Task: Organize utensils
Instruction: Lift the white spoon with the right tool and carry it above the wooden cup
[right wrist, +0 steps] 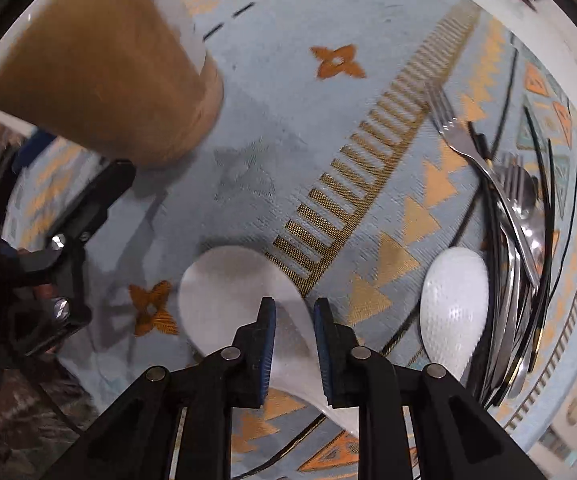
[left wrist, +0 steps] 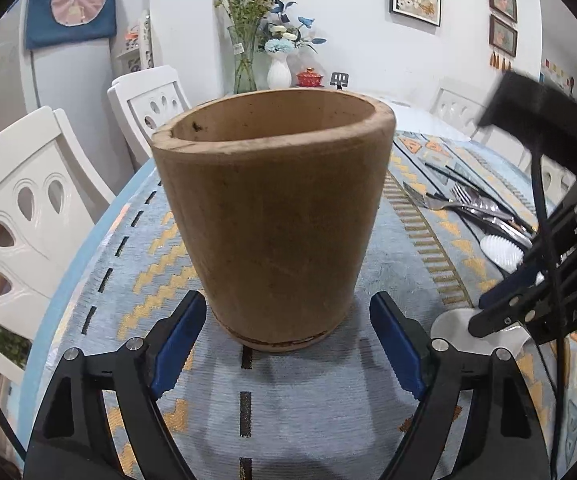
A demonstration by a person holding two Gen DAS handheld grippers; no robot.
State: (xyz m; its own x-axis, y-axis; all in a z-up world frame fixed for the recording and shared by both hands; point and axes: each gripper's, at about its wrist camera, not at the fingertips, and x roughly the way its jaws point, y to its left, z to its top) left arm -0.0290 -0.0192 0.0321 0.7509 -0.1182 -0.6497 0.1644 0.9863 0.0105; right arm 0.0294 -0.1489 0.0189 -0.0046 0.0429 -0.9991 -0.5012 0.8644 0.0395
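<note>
Left wrist view: left tool (left wrist: pixel 284 320) sits low at the base of a brown wooden utensil holder (left wrist: pixel 272 208), blue pads on either side of its foot, clenched on it; the holder stands upright on the patterned cloth of the counter (left wrist: pixel 328 408). To the right, a heap of metal forks and spoons (left wrist: pixel 476 204) lies on the cloth, with a white dimpled spoon (left wrist: pixel 502 250) just beside it. Right tool's black frame comes in from the right edge, down over a white ladle-type spoon (left wrist: pixel 460 328). White chairs (left wrist: pixel 28 216) and vases of flowers (left wrist: pixel 260 52) behind.

Right wrist view, blurred: right tool (right wrist: pixel 294 340) points down at the counter (right wrist: pixel 272 128), pads drawn in on the handle of the white ladle-type spoon (right wrist: pixel 228 292), grasping it; bowl of the spoon lies left of the pads. White dimpled spoon (right wrist: pixel 452 308) right of it, touching the metal cutlery heap (right wrist: pixel 516 216). Wooden holder (right wrist: pixel 100 68) top left, well apart from the heap, left tool's frame beside its base.
</note>
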